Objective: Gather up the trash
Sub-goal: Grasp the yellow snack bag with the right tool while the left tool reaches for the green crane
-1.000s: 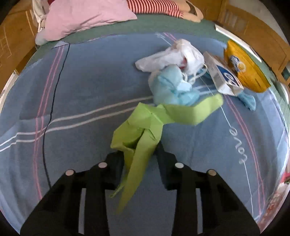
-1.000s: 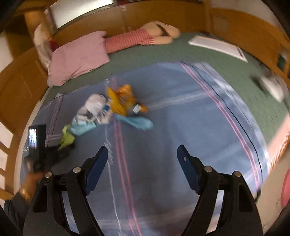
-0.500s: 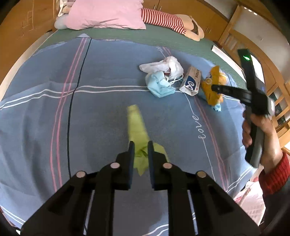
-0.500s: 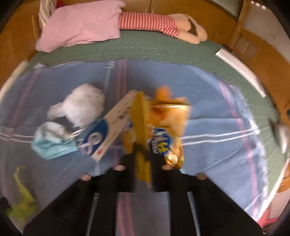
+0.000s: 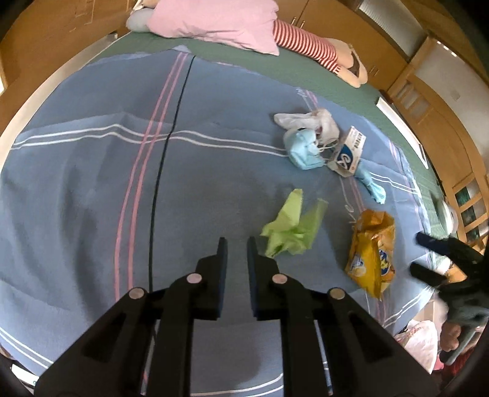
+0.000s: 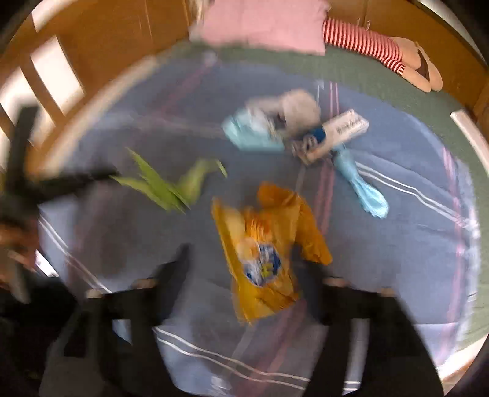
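Note:
A crumpled green paper (image 5: 290,226) lies on the blue blanket (image 5: 91,183) just right of my left gripper (image 5: 235,241). Its jaws stand close together with only blanket showing in the narrow gap. In the blurred right wrist view the left gripper's tip (image 6: 110,175) meets the green paper (image 6: 171,186). An orange snack bag (image 6: 262,244) lies between the wide-apart fingers of my right gripper (image 6: 244,259); the jaws are opening and do not press on it. From the left wrist view the right gripper (image 5: 418,253) stands right of the orange bag (image 5: 371,256).
Farther up the bed sit a white plastic bag (image 5: 308,120), a blue face mask (image 5: 302,152), a white-and-blue carton (image 5: 348,152) and a light blue scrap (image 5: 373,186). A pink pillow (image 5: 220,21) and striped doll (image 5: 311,45) lie at the head. A pale bag (image 5: 418,339) sits below the bed's near corner.
The right gripper pulled the orange bag toward the bed's near edge, then spread its jaws off it. The green paper has left the left jaws and now lies beside them.

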{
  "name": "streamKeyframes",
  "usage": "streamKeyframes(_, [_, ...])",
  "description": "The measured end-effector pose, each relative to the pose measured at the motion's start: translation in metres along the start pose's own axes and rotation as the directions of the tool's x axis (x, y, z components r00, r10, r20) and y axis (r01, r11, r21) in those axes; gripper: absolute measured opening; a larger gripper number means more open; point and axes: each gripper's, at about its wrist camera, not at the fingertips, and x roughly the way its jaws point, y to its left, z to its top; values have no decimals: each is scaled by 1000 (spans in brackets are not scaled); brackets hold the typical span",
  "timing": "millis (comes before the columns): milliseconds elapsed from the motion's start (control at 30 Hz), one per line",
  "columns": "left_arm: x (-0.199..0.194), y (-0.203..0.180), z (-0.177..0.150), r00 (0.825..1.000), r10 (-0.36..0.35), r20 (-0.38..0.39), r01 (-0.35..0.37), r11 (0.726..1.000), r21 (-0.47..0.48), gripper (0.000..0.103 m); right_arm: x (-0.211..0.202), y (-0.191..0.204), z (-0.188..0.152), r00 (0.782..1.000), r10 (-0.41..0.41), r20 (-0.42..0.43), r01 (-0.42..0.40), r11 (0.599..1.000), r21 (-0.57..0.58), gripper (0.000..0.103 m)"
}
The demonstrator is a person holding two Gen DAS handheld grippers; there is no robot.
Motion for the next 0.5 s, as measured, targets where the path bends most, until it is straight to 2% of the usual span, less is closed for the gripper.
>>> streamKeyframes(100, [2, 7, 3, 1000, -12, -1, 12, 999, -38, 14, 12, -12, 6, 989, -145, -12, 145, 987, 68, 72])
streamKeyframes(133, [2, 9, 3, 1000, -21, 3, 21, 999, -47, 18, 21, -17, 6, 985, -169, -33, 171, 981, 87, 72])
streamKeyframes(267, [4, 11, 7, 999, -38, 23, 39, 997, -64, 33, 59, -30, -2, 987, -117, -113, 136, 974, 181, 72])
streamKeyframes(400, [14, 7, 14, 998, -66, 16, 68, 994, -90, 62, 80, -21, -11, 989, -84, -125, 108, 973, 205, 71])
streamKeyframes(467, [21, 3, 16, 996, -92, -8, 91, 990, -105, 73, 82, -18, -12, 991, -68, -113, 91, 973, 213, 43])
streamKeyframes(500, [23, 0, 16, 994, -103, -19, 100, 989, -111, 78, 81, -18, -13, 992, -55, -114, 79, 971, 224, 41])
